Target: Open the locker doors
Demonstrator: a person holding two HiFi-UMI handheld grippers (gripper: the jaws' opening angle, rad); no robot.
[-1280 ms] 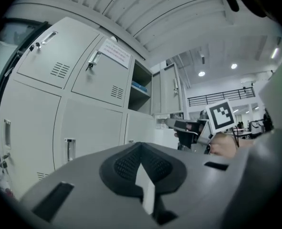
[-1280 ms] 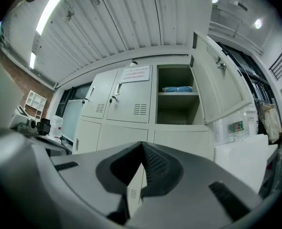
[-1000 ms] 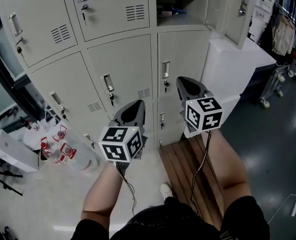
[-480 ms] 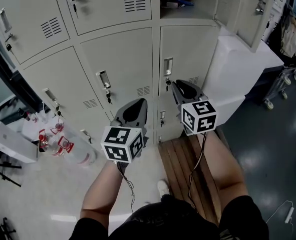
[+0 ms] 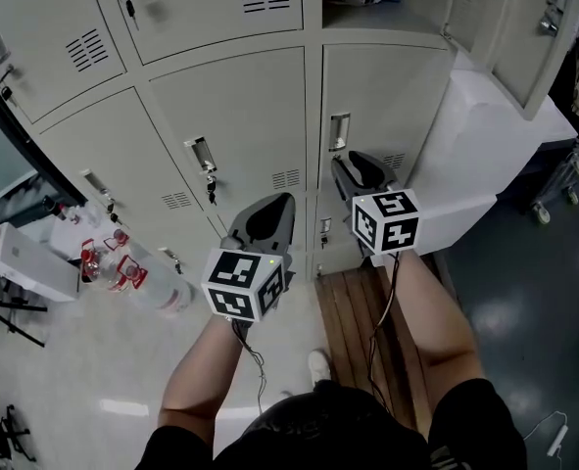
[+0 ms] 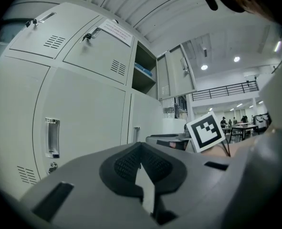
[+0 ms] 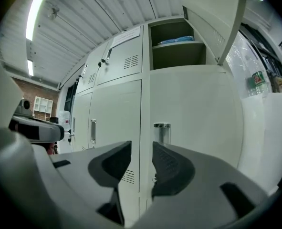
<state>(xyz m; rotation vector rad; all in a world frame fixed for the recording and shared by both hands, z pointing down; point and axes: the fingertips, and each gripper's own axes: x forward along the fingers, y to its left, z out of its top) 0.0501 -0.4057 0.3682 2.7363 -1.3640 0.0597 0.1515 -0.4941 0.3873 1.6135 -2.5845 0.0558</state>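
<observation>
**A:** Where are the locker doors?

**B:** Straight ahead of both tools. The locker doors (image 5: 240,116) are flat, cream-painted metal. Each has a recessed chrome handle (image 5: 339,130) and louvred vent slots (image 5: 285,178). The top right compartment (image 5: 367,13) stands open.

**A:** And the tools?

**B:** The right gripper (image 5: 342,159) points at the door just below that handle. Its jaws have just been opening and stand apart with nothing between them. The left gripper (image 5: 287,200) is pinched together, empty.

**A:** Any writing?

**B:** There's a white label (image 6: 117,31) on an upper door, too small to read.
</observation>
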